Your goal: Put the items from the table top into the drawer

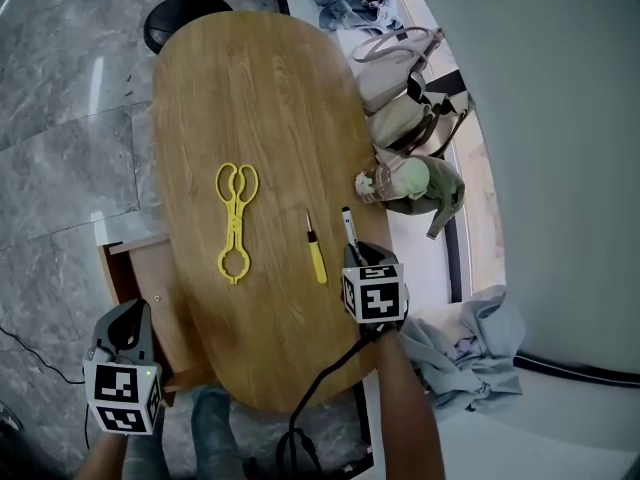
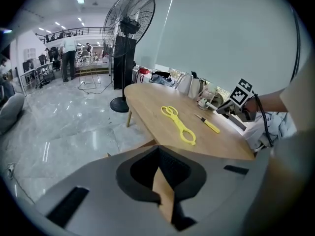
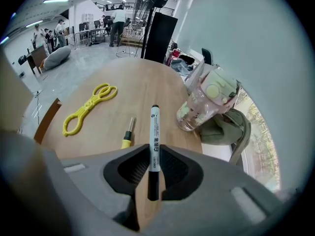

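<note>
Right gripper [image 3: 151,181] clamped on a white marker pen [image 3: 154,136]: pads pressed on its dark rear end, the printed barrel and black tip sticking out ahead over the oval wooden table [image 1: 260,98]. Held near the table's right edge.

Just left of the pen, flat on the wood, a yellow-handled screwdriver [image 1: 316,256], metal tip pointing away from the person. Further left and well apart from it, yellow plastic scissor tongs [image 1: 236,223], lying lengthwise along the table.

Left gripper [image 2: 162,191] off the table's left side, down by the near end, jaws a narrow gap apart. Nothing gripped, only a sliver of wood showing through the gap. Close beside it, a wooden drawer [image 1: 135,268] pulled out from under the left edge; contents not visible.

Beyond the right edge of the table, a clear water bottle with a pale green lid [image 3: 209,100] against an olive-green bag [image 3: 226,129]. Beige bags [image 1: 400,98] further along that side, and light blue cloth [image 1: 470,353] bunched nearer the person. Black pedestal fan [image 2: 129,23] past the table's far end.
</note>
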Demonstrator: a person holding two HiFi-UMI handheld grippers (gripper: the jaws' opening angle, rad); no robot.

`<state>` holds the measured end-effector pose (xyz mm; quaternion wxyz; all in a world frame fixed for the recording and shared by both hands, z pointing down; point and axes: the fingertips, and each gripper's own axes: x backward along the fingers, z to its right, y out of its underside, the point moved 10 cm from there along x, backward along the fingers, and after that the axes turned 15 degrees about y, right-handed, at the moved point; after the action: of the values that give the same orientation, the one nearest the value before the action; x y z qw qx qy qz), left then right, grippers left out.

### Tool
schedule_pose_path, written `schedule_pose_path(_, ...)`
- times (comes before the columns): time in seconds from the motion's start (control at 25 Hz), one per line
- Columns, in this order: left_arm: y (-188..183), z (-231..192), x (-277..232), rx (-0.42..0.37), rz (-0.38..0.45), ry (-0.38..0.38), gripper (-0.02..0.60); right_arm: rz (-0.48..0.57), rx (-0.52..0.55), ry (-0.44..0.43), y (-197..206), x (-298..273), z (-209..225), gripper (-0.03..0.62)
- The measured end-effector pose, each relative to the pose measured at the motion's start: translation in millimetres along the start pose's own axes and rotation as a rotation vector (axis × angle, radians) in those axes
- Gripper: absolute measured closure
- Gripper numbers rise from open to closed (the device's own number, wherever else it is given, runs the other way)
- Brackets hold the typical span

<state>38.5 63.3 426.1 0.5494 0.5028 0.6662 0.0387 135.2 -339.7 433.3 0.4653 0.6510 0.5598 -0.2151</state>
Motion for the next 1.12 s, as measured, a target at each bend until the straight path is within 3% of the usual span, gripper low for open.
schedule_pose_path(0.72,23,-24,59,0.010,0.008,-0.018,0.586,-0.025,-0.240,-0.055,21,80,-73,0.523)
schedule_pose_path(1.12,29,-51,71,0.036,0.013,-0.042,0.586,0.019,-0.347,-0.133,1,108,-129,0.523)
